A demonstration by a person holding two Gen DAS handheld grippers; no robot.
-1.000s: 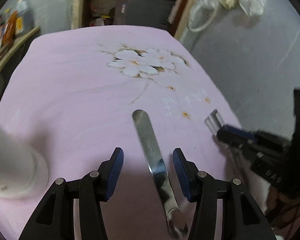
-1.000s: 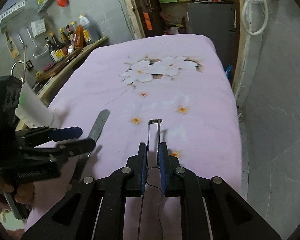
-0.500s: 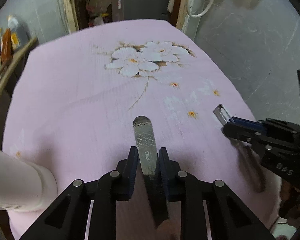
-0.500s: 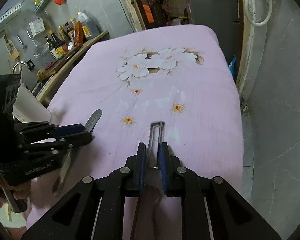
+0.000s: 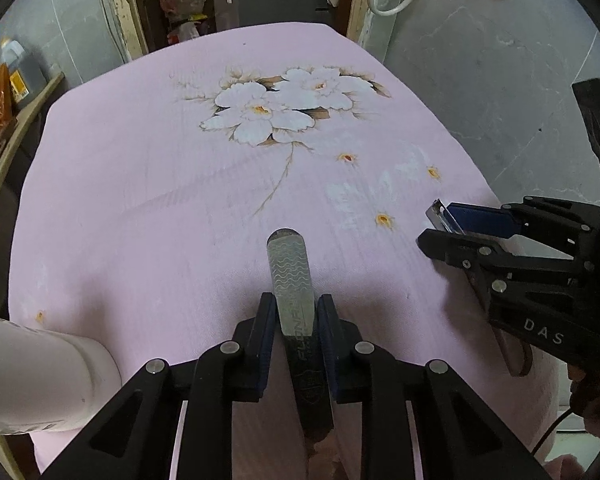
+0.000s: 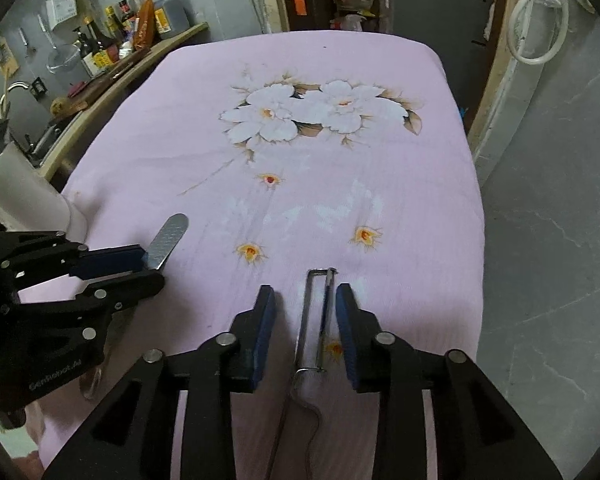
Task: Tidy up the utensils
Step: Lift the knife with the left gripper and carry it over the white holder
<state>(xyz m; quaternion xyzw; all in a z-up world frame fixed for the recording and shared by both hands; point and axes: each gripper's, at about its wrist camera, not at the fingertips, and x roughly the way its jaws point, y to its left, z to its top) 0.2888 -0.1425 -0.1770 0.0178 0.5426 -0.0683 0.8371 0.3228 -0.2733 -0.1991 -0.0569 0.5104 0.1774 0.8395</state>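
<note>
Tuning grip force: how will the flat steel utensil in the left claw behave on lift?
Probably stiff: the flat steel utensil looks like solid metal. Its smooth edges may slip in the left claw. Being flat, it is unlikely to roll on the pink cloth.

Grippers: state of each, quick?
Left gripper: closed on the metal utensil.
Right gripper: open, peeler between its fingers, ungripped.

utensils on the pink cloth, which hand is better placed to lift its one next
Left, probably: the left gripper fingers are shut on the patterned metal handle; the right gripper fingers stand apart around the peeler, not pressing it.
</note>
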